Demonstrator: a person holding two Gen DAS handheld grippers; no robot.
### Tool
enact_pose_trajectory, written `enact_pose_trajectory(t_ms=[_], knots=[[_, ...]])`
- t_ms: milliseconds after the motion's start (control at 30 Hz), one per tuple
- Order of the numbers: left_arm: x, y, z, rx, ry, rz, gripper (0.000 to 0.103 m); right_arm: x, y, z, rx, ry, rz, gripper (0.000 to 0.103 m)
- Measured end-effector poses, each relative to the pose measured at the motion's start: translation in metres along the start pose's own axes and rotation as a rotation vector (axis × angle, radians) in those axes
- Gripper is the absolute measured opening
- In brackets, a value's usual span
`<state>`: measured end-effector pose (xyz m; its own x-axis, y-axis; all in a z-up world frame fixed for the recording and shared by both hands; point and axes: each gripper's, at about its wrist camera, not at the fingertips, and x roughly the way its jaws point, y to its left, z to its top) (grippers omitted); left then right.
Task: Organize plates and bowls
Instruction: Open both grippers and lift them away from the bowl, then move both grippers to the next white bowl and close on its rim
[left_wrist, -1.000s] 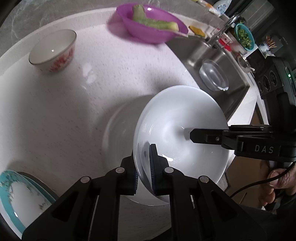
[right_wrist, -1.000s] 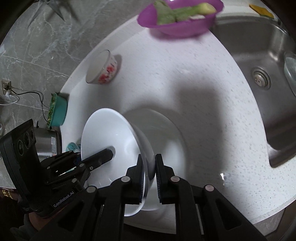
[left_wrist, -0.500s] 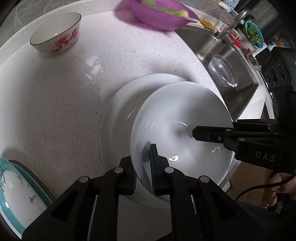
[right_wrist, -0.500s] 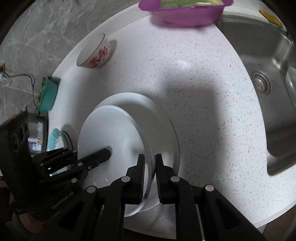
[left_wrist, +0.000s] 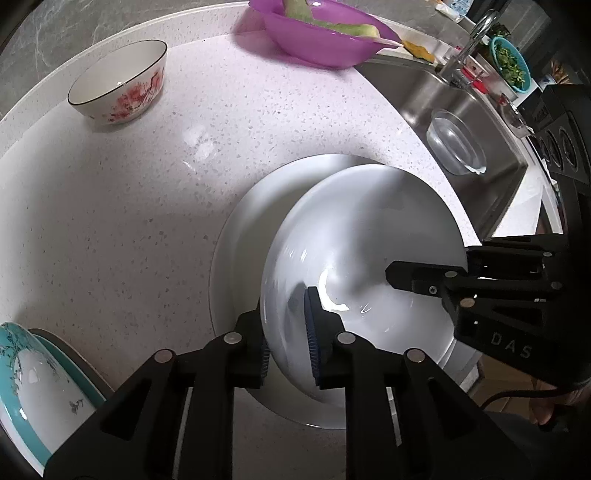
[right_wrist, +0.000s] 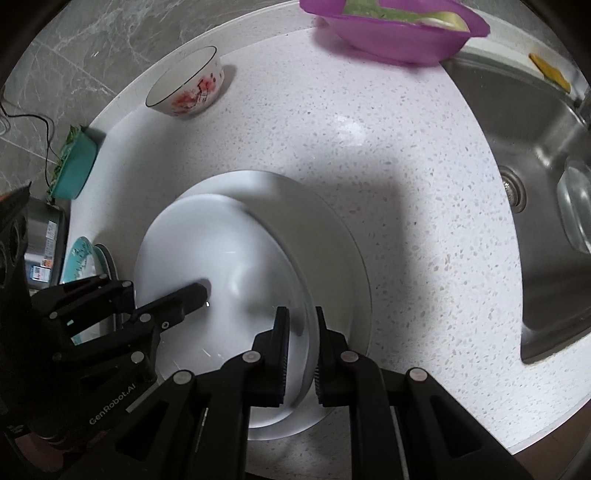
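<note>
Left gripper (left_wrist: 287, 332): the jaws have just been opening. The white bowl (left_wrist: 369, 236) rim sits between the pads, but I see slack on the inner pad, so treat that side as released. Right gripper (right_wrist: 301, 332): nearly closed, pinching the bowl rim on the opposite side.

The bowl is over the large white plate (left_wrist: 251, 236), off-centre toward the plate's near-right side, and looks tilted. I can't tell whether its foot is fully seated on the plate.

Risks from here:
- You have a one-sided hold. If the bowl isn't down flat, it can pivot about your right pads and clack onto the plate, which could chip it.
- The surface is glazed and slick. A thin rim pinch can slip if you drag it sideways to centre it.
- The off-centre load is on the plate's near edge, which sits close to the counter (left_wrist: 110, 221) edge. Pushing down there could tip or skid the plate toward you.
- Your left inner finger is inside the bowl. Pulling out at an angle hooks the rim and shifts the stack.

Suggest lowering the right side until the bowl is flat, opening fully, then lifting both grippers straight out.
</note>
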<state>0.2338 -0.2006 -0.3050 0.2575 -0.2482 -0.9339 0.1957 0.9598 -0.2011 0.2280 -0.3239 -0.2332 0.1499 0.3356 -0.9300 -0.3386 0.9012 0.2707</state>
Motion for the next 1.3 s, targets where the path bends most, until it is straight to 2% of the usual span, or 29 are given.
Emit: enact_pose_trajectory(t_ms=[67,167,200,400,467,533,567,667,733,767,833,867,933,1033,1067,1167,1300], knots=[[-0.001,-0.001,0.001,0.005,-0.011,0.0,0.022,0.001,0.003,0.0,-0.005,-0.001,-0.009,0.016],[-0.001,-0.003,0.0,0.012,-0.021,-0.017,0.035,0.001,0.004,-0.002,-0.013,-0.005,-0.019,0.016],[-0.002,-0.006,0.0,0.02,-0.03,-0.024,0.044,0.001,0.006,-0.002,-0.015,-0.007,-0.021,0.017],[-0.006,-0.005,0.001,0.018,-0.051,-0.025,0.048,0.002,0.009,-0.003,-0.007,-0.008,-0.014,0.016],[-0.012,-0.004,0.004,0.018,-0.074,-0.02,0.052,-0.001,0.008,-0.002,0.0,-0.017,-0.01,0.017],[-0.016,0.0,0.005,0.012,-0.088,-0.019,0.061,-0.004,0.007,0.0,0.006,-0.029,-0.008,0.019],[-0.018,0.002,0.006,0.003,-0.09,-0.036,0.061,-0.007,0.006,0.0,0.009,-0.036,-0.005,0.02],[-0.027,0.006,0.006,-0.007,-0.105,-0.047,0.064,-0.016,0.005,-0.001,0.01,-0.055,-0.001,0.03],[-0.035,0.009,0.007,-0.016,-0.115,-0.058,0.076,-0.021,0.004,-0.001,0.019,-0.066,0.006,0.041],[-0.041,0.012,0.008,-0.03,-0.125,-0.071,0.078,-0.023,0.003,-0.002,0.029,-0.067,0.02,0.043],[-0.053,0.019,0.008,-0.053,-0.147,-0.097,0.079,-0.033,0.004,-0.004,0.032,-0.089,0.031,0.055],[-0.062,0.025,0.009,-0.077,-0.165,-0.121,0.079,-0.039,0.005,-0.004,0.029,-0.101,0.026,0.059],[-0.075,0.036,0.009,-0.118,-0.198,-0.171,0.081,-0.05,0.008,-0.003,0.021,-0.13,0.018,0.075],[-0.098,0.059,0.013,-0.193,-0.27,-0.24,0.085,-0.066,0.013,0.004,0.001,-0.16,-0.002,0.086],[-0.105,0.067,0.015,-0.216,-0.292,-0.246,0.087,-0.068,0.015,0.005,-0.005,-0.167,-0.008,0.087],[-0.114,0.09,0.021,-0.312,-0.299,-0.204,0.09,-0.084,0.025,0.01,-0.04,-0.206,-0.024,0.09],[-0.121,0.116,0.023,-0.39,-0.33,-0.213,0.09,-0.103,0.043,0.022,-0.111,-0.272,0.007,0.103]])
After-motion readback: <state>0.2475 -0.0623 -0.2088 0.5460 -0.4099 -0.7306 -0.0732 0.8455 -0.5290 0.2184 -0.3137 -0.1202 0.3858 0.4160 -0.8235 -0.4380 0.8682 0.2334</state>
